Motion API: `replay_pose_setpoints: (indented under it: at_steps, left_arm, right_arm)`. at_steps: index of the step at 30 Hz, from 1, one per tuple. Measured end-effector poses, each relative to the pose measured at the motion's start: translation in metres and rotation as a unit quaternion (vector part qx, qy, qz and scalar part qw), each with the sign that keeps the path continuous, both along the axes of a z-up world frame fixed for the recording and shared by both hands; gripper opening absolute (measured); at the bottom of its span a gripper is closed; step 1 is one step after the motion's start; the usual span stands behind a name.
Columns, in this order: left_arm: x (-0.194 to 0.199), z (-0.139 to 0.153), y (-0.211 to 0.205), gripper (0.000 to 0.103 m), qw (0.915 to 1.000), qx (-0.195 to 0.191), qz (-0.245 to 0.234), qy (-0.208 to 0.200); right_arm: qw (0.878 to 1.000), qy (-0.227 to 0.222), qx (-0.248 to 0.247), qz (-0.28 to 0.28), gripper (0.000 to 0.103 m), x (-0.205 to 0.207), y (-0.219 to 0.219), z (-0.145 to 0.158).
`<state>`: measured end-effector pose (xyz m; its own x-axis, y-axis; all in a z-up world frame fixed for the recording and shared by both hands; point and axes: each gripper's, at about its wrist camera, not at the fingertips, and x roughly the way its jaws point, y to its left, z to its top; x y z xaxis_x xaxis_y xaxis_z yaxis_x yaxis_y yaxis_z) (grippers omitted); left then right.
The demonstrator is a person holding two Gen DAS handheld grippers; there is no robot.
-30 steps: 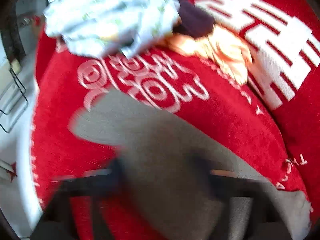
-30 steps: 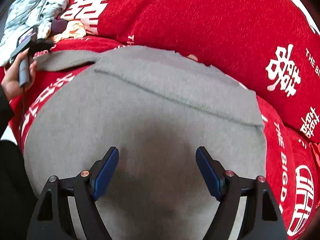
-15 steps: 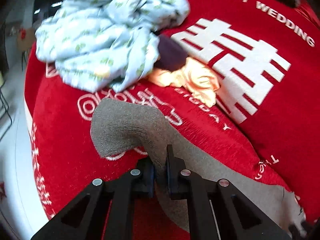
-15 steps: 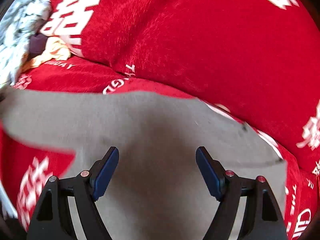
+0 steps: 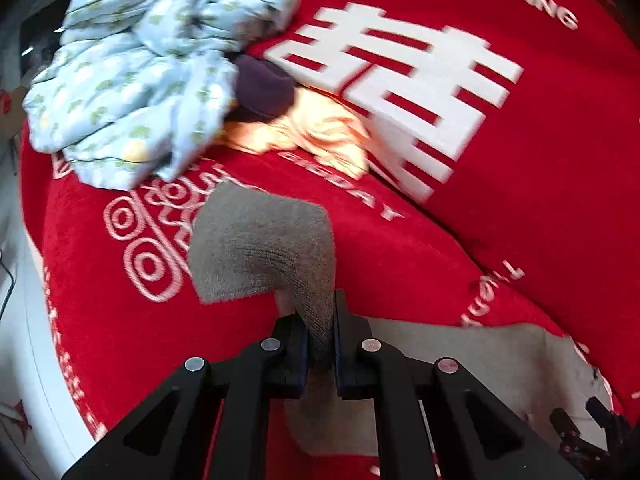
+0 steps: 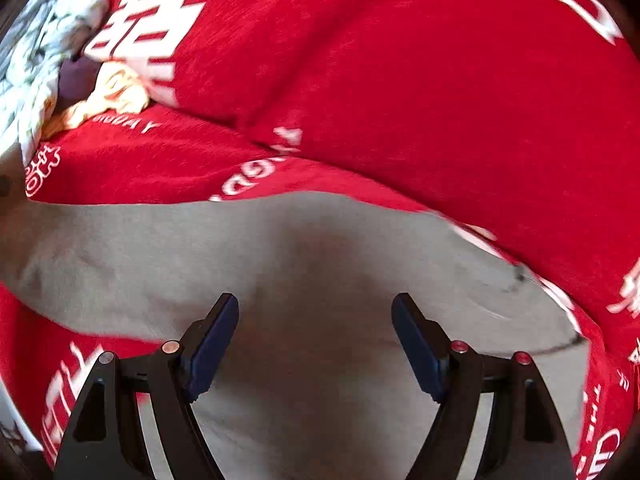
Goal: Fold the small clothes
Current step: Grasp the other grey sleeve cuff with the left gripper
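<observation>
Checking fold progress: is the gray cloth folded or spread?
Mostly spread: gray cloth lies flat on the red cover; left tongs lift one end.

Home: red wedding blanket [image 5: 520,200] on bed, crumpled laundry pile [image 5: 140,80].

**Strong daylight, smeared edges**

Bright light washes the orange cloth [image 5: 320,132] almost white. Motion blur softens the red cover [image 6: 400,80] and its lettering. Fisheye bending curves both views, with dark corners. A soft shadow lies on the grey garment [image 6: 320,264].
</observation>
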<state>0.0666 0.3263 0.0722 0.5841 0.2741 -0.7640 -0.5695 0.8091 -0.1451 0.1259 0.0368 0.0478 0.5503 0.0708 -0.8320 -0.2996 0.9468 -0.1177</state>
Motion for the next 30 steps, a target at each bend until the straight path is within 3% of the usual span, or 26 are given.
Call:
replay_pose_setpoints:
  at_steps: [5,14,30]
  left_arm:
    - [0.019,0.008,-0.046,0.010,0.9992,-0.004,-0.037,0.012]
    - [0.035,0.030,-0.145,0.010,0.9938,0.046,-0.099,0.020]
    - [0.048,0.049,-0.293,0.010,0.9789,0.088,-0.182,0.027]
  right_arm:
    - [1.000,-0.009,0.017,-0.018,0.082,-0.022,-0.056,0.014]
    - [0.998,-0.018,0.033,-0.045,0.082,-0.049,-0.132,0.021]
    - [0.989,-0.014,0.089,-0.116,0.082,-0.082,-0.254,0.023]
